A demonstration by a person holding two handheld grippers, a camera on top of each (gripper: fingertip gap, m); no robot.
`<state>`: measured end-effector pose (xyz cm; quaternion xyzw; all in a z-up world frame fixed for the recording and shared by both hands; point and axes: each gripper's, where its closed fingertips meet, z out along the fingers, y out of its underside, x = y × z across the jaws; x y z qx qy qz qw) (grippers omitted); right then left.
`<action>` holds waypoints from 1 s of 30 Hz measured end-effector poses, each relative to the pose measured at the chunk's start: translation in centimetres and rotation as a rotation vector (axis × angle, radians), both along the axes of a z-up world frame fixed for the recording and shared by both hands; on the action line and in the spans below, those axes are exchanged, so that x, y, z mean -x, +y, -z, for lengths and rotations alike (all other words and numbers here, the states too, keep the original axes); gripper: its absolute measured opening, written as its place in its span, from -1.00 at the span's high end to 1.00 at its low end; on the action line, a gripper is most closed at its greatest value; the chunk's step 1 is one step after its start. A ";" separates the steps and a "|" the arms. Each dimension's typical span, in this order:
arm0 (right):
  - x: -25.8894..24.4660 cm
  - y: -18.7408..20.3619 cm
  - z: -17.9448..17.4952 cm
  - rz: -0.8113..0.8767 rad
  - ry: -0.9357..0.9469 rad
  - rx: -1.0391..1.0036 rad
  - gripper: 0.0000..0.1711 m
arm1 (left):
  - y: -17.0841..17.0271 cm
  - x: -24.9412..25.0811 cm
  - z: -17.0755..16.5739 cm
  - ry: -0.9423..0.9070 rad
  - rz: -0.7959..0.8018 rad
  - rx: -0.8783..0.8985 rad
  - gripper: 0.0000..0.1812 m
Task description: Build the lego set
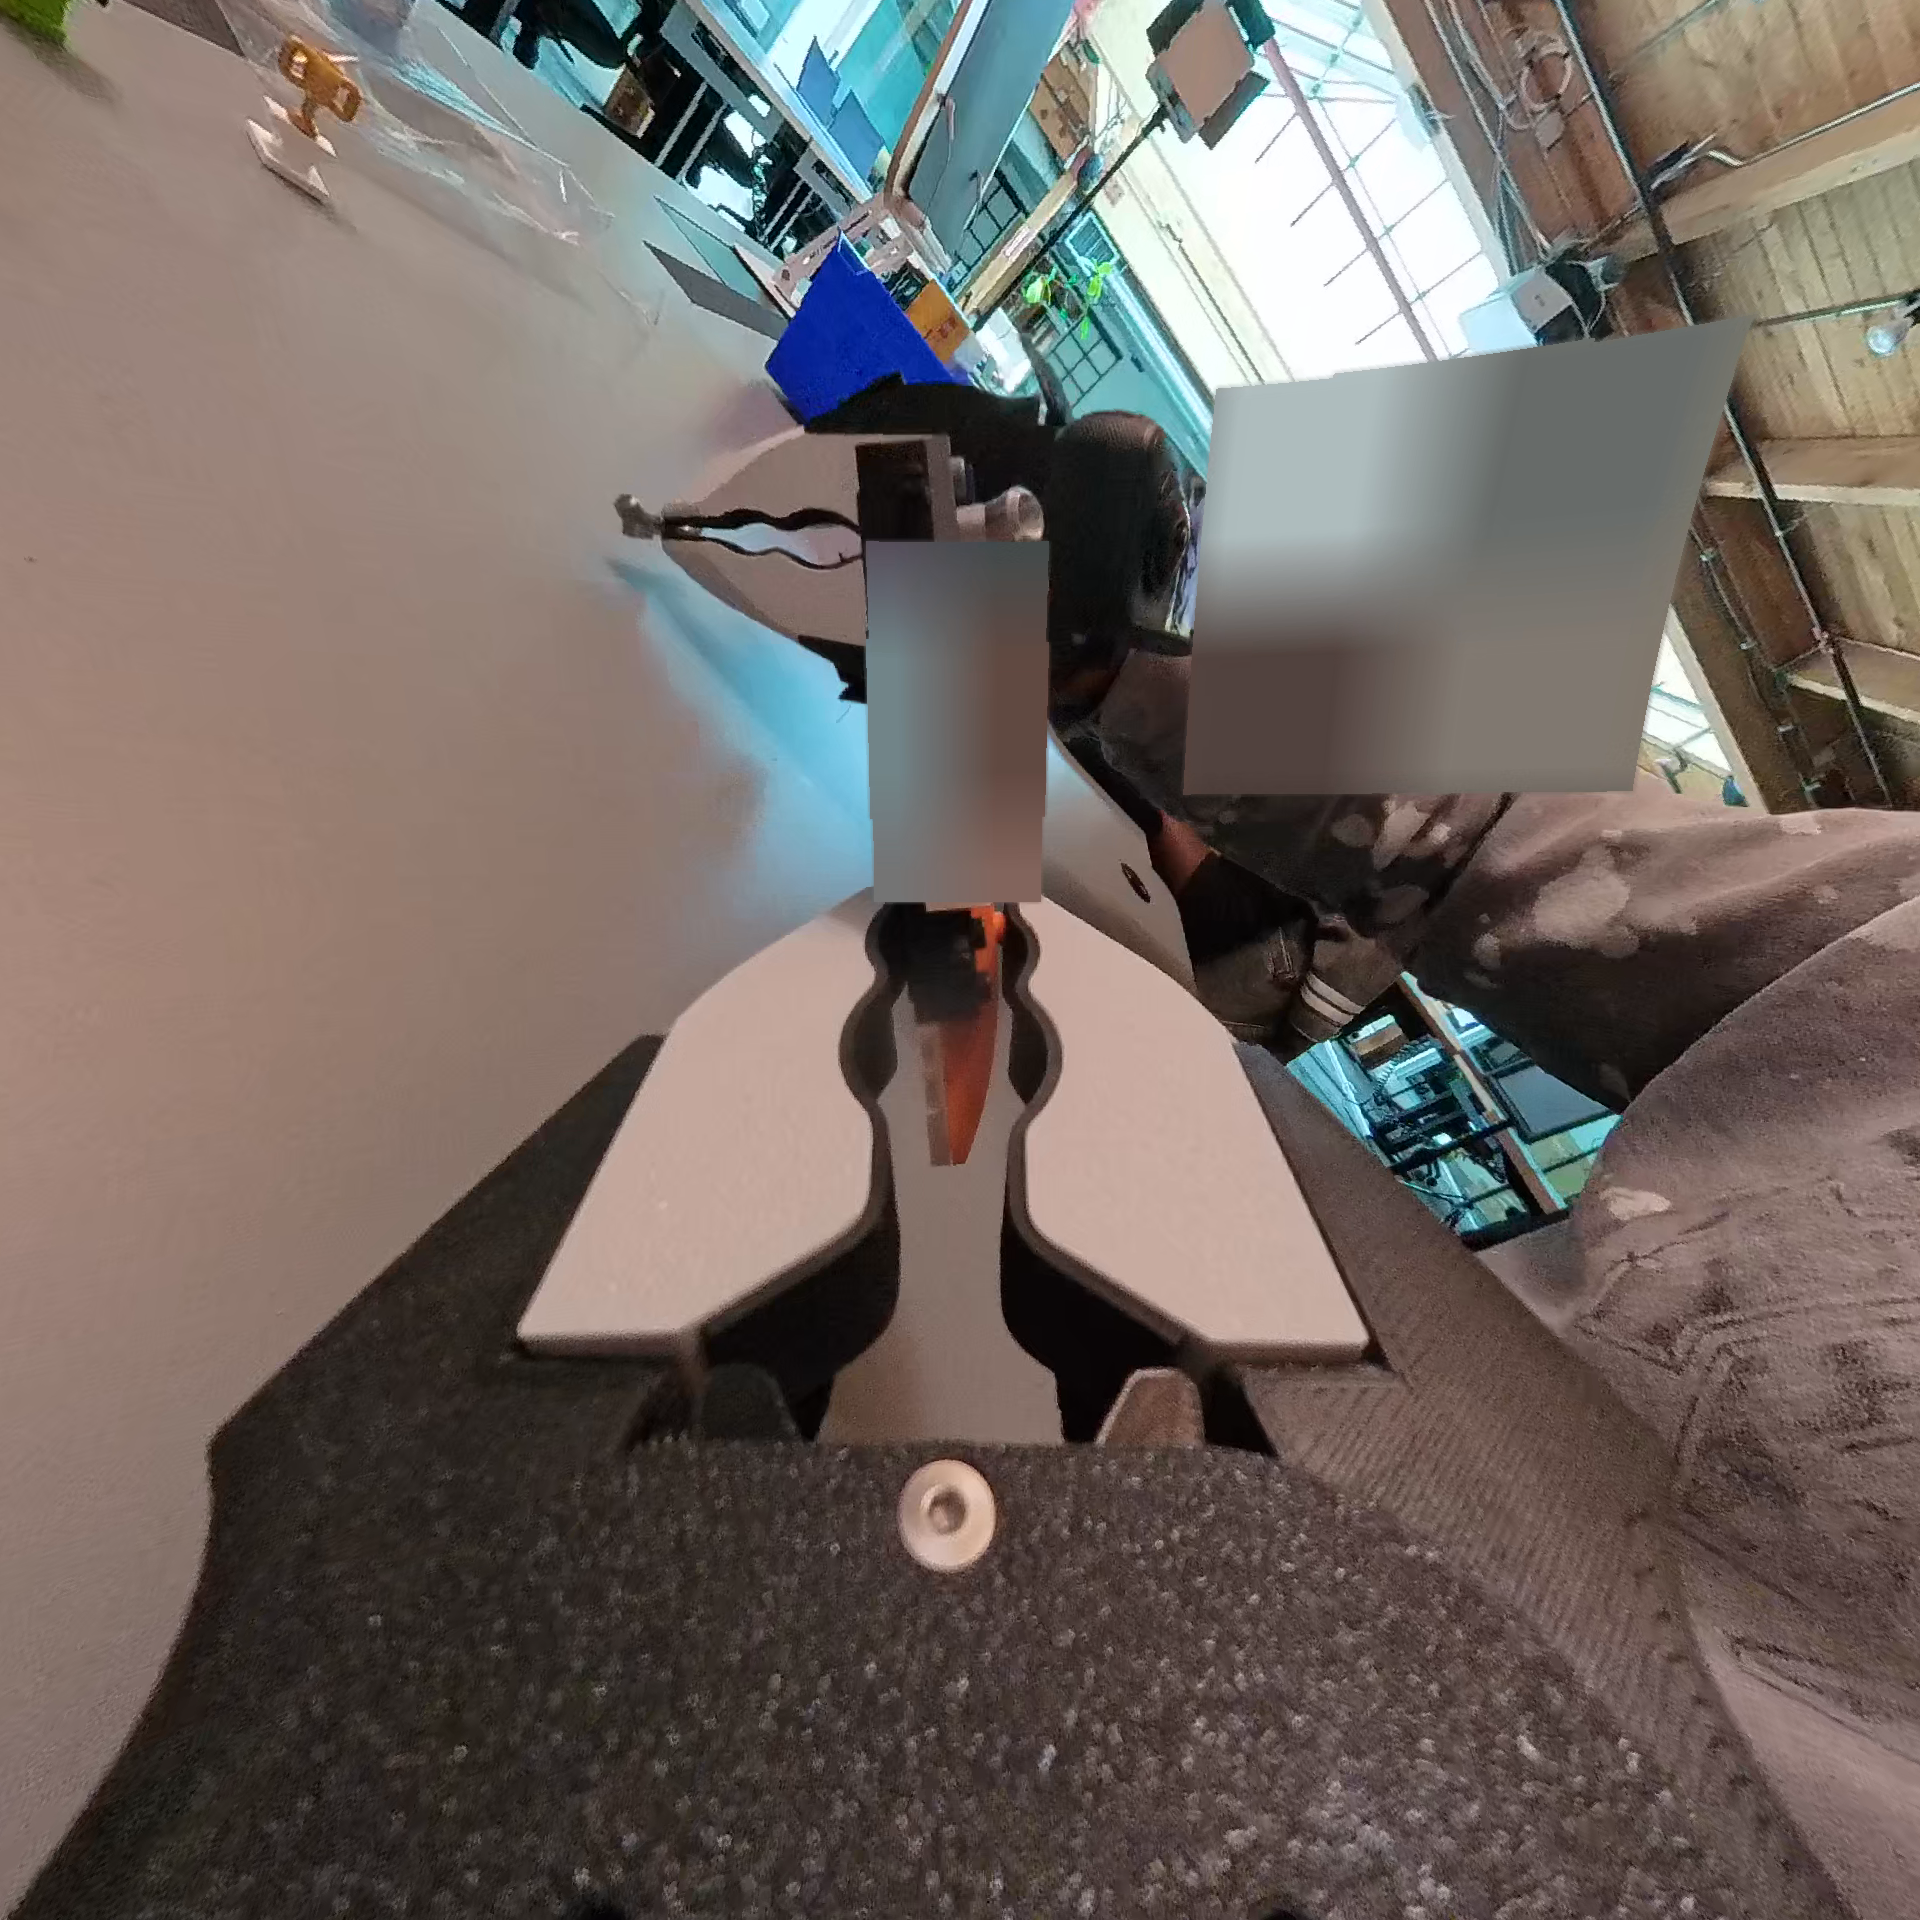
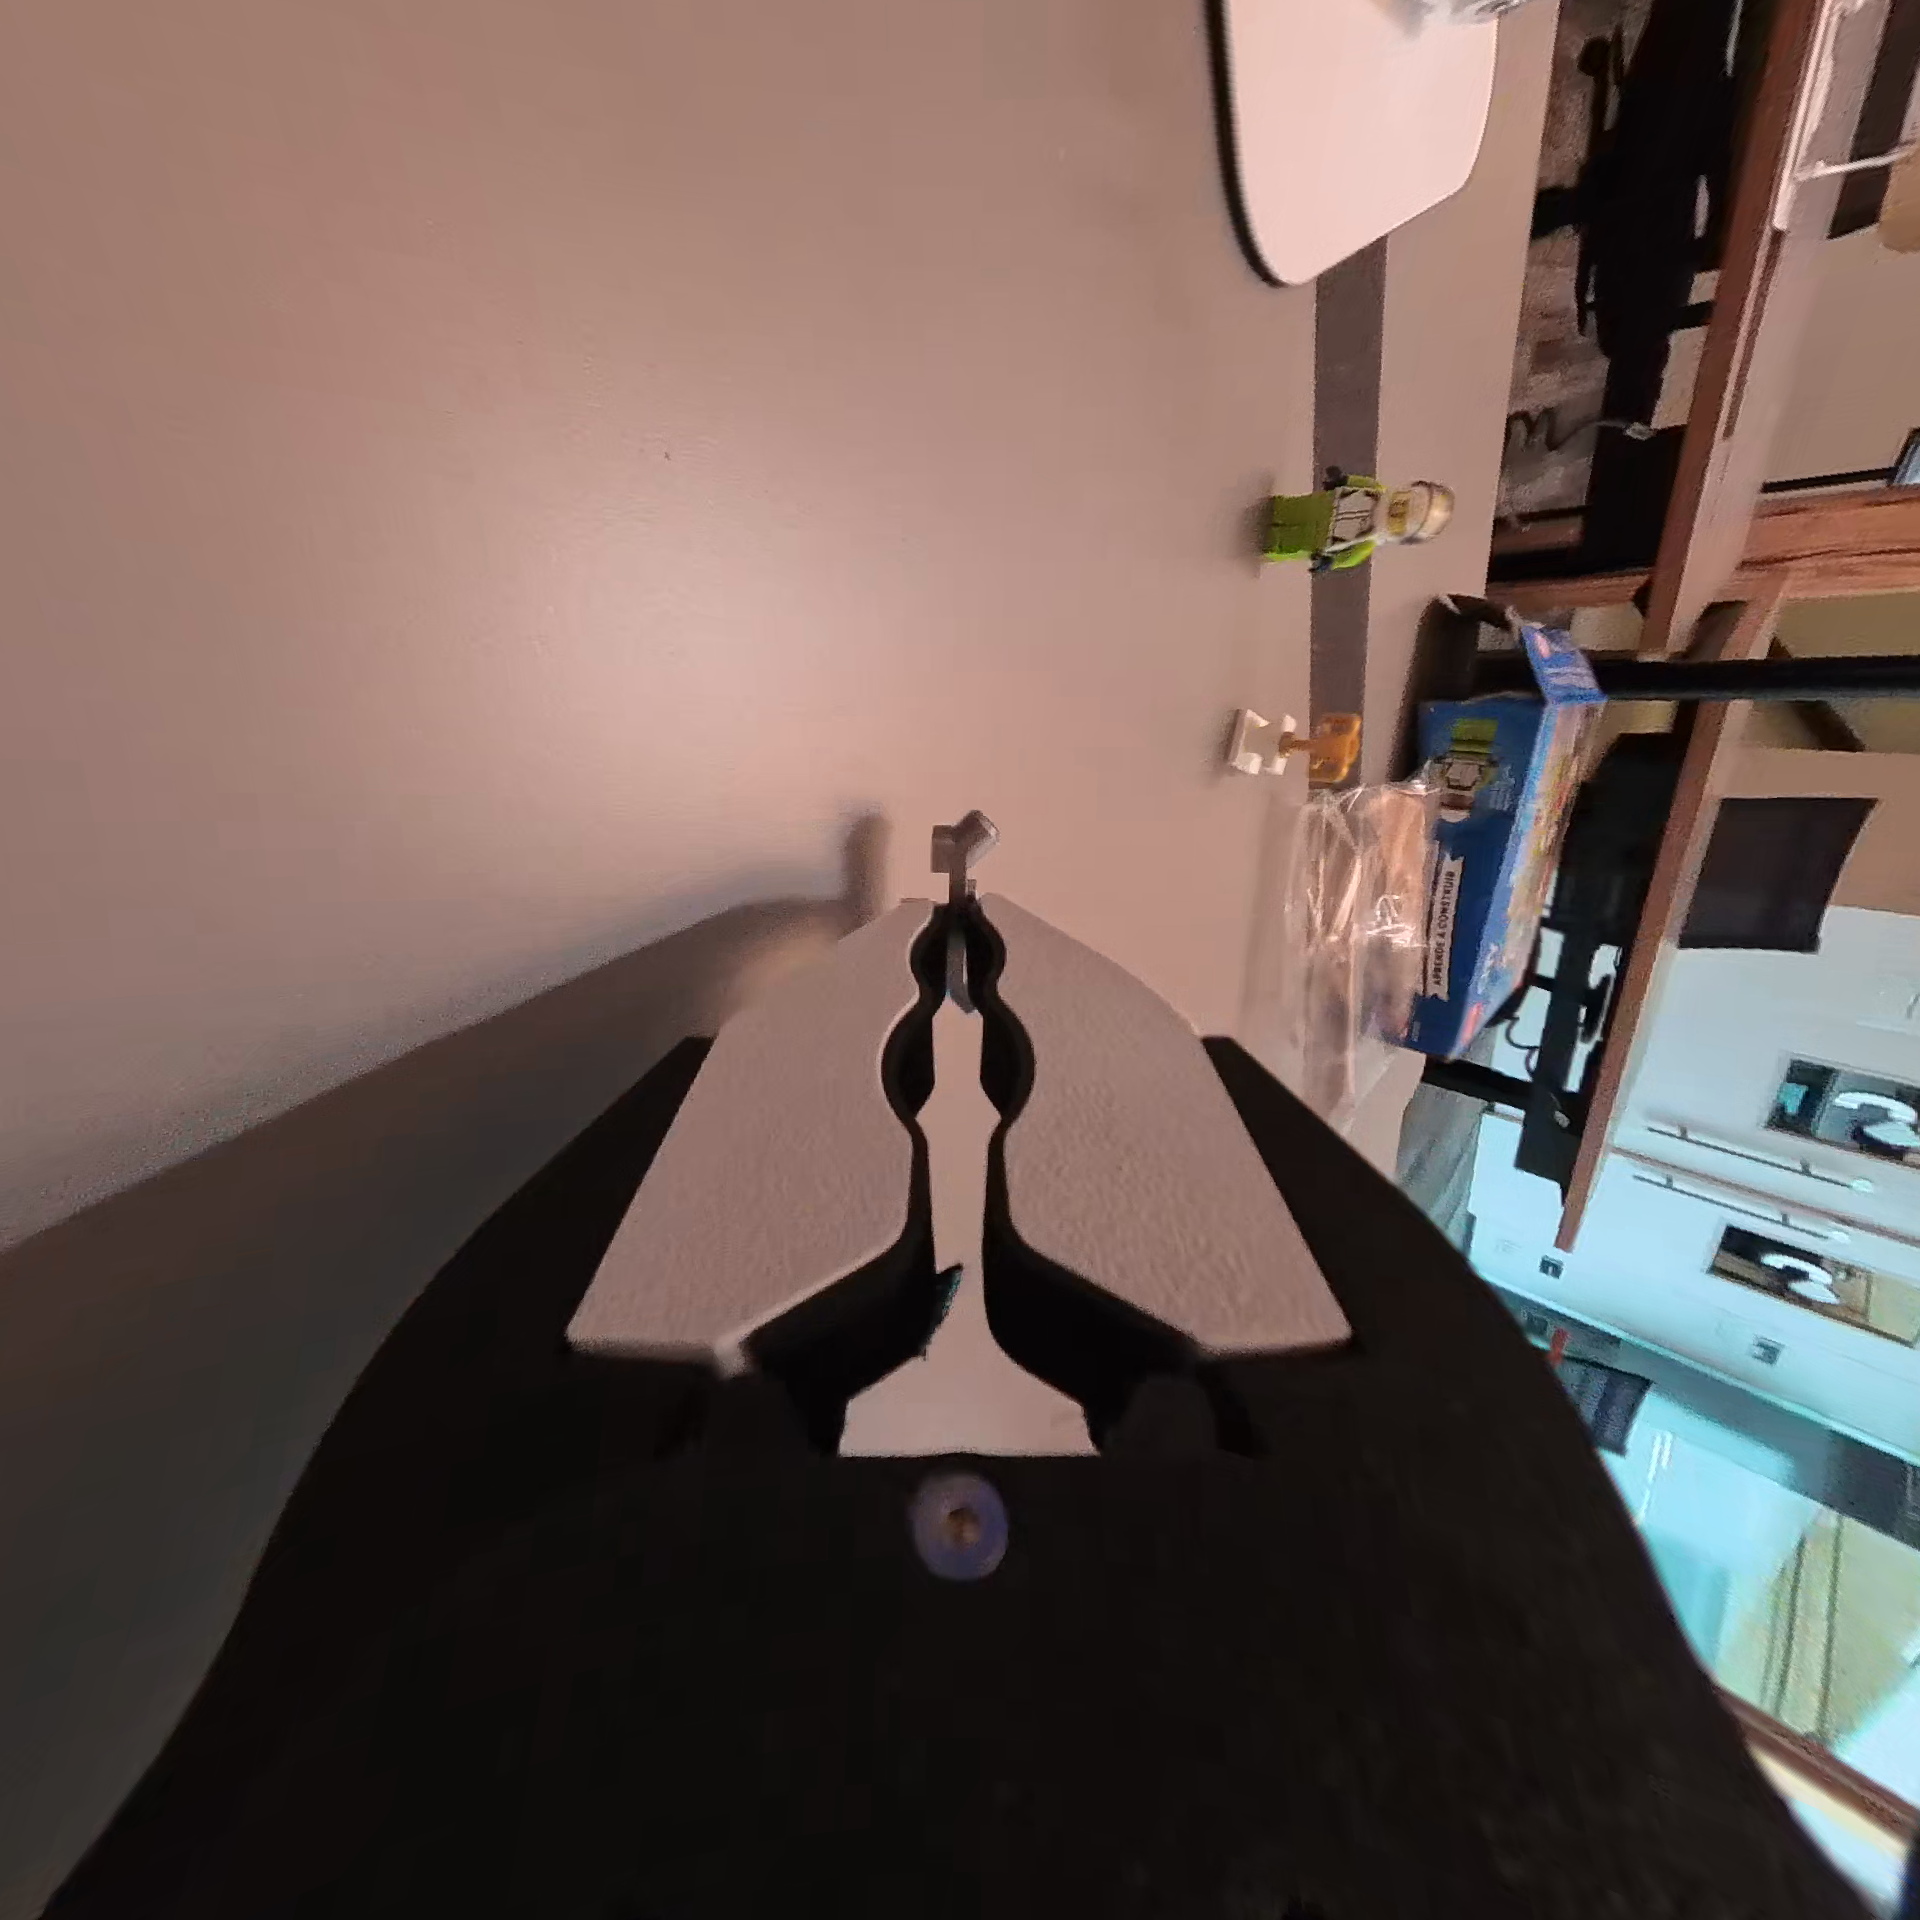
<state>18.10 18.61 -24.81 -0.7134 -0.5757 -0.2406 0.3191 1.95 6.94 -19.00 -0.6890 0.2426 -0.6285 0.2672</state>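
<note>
Left wrist view: pale grey tabletop (image 1: 312, 727) fills the left side, camera rolled sideways. A person's mottled grey sleeve (image 1: 1714, 1039) lies right of the left gripper (image 1: 951, 925). That gripper is clenched on an orange and black wedge-shaped lego assembly (image 1: 961, 1049), which sits pinched between the tips and trails back into the gap. Beyond its tips the right gripper (image 1: 665, 530) shows side-on, a small grey lego piece (image 1: 631, 514) sticking out of its tips, close to the tabletop.

Right wrist view: the same tabletop (image 2: 520, 416) covers the left and top. Well off to the right of the right gripper (image 2: 958, 920) stands a blue cardboard lego box (image 2: 1496, 883), crumpled clear plastic bags (image 2: 1351, 904) against it. Farther ahead and right, a lime-green lego minifigure (image 2: 1351, 525). Between minifigure and box, a gold lego trophy on a white plate (image 2: 1294, 745). This gripper grasps the small grey angled lego piece (image 2: 961, 847), its bent end past the tips.
</note>
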 end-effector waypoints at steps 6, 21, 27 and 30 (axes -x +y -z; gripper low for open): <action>0.6 -1.4 0.6 -0.017 0.048 0.037 0.97 | 0.0 0.0 0.0 0.003 -0.002 -0.002 0.81; 0.2 -3.6 -0.6 -0.032 0.461 0.527 0.91 | -0.1 0.0 0.0 0.000 0.007 0.003 0.81; -0.9 -3.5 -0.7 -0.175 0.486 0.810 0.92 | -0.2 0.0 0.0 -0.007 0.014 0.003 0.81; -1.5 -3.1 0.1 -0.264 0.406 0.855 0.91 | -0.4 0.0 0.0 -0.007 0.023 -0.006 0.81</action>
